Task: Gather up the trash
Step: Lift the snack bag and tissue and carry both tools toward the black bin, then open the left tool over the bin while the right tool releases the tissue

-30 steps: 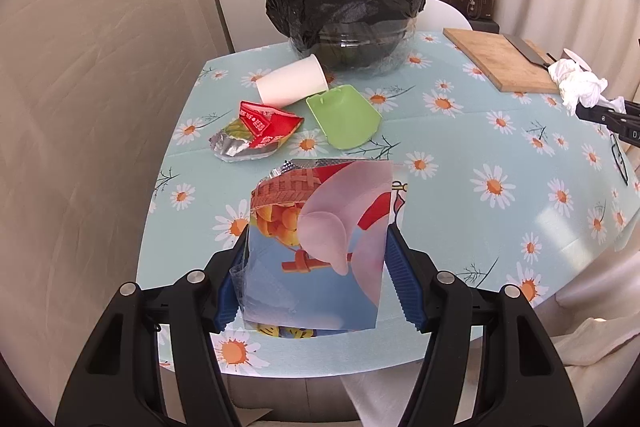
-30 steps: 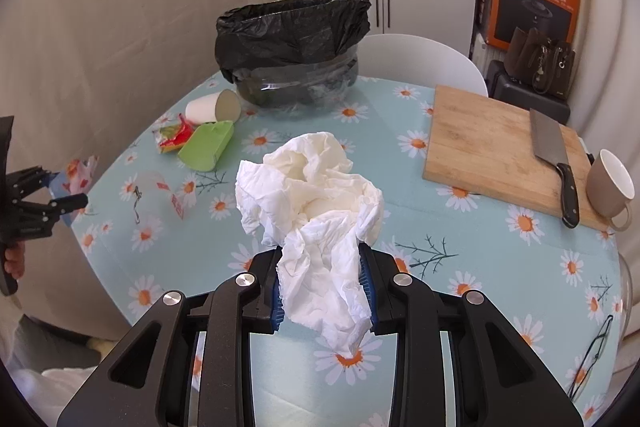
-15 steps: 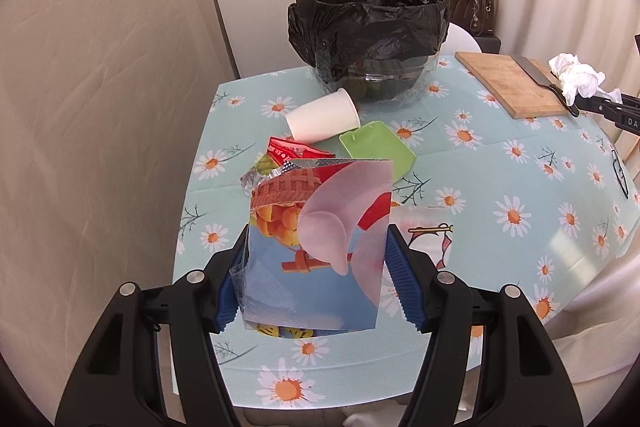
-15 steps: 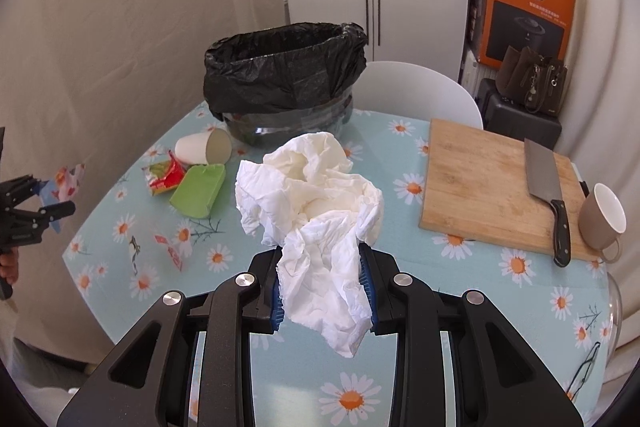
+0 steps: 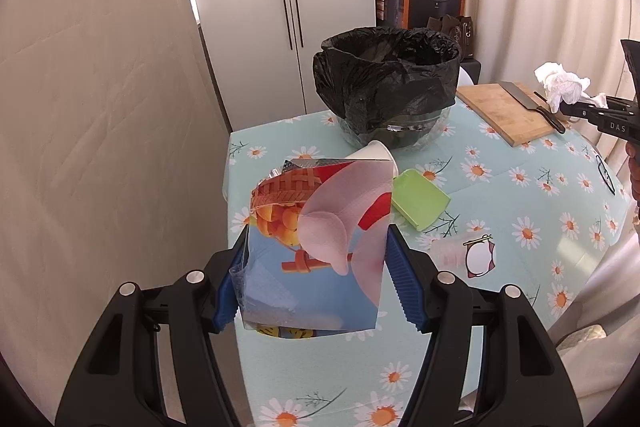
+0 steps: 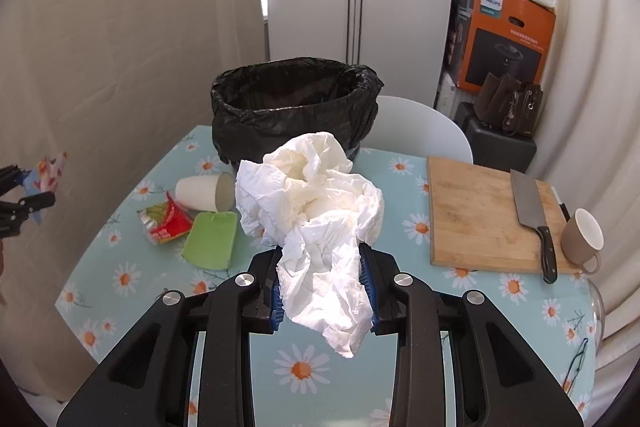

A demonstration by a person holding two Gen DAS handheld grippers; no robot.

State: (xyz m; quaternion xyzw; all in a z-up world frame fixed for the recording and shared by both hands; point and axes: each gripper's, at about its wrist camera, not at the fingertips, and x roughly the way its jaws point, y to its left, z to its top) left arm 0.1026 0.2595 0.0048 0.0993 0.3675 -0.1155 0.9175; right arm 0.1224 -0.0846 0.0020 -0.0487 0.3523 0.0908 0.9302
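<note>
My left gripper (image 5: 316, 277) is shut on a colourful snack bag (image 5: 320, 247), held above the near left part of the table. My right gripper (image 6: 322, 287) is shut on a crumpled white tissue (image 6: 316, 211), also lifted over the table. The bin with a black liner (image 5: 388, 87) (image 6: 292, 107) stands at the far side. On the cloth before it lie a tipped paper cup (image 6: 204, 191), a red wrapper (image 6: 168, 223), a green plastic lid (image 6: 210, 239) and a clear cup with a printed label (image 5: 466, 253). Each gripper shows at the other view's edge.
A wooden cutting board (image 6: 480, 215) with a cleaver (image 6: 532, 207) lies at the right, a beige mug (image 6: 582, 237) beside it. A white chair (image 6: 416, 131) stands behind the table. A curtain (image 5: 100, 107) hangs close on the left. An orange box (image 6: 506, 39) sits by the wall.
Both grippers have risen and pulled back from the table with their loads still held. The bin's opening and more of the room now show, and the clear cup has come into the left view.
</note>
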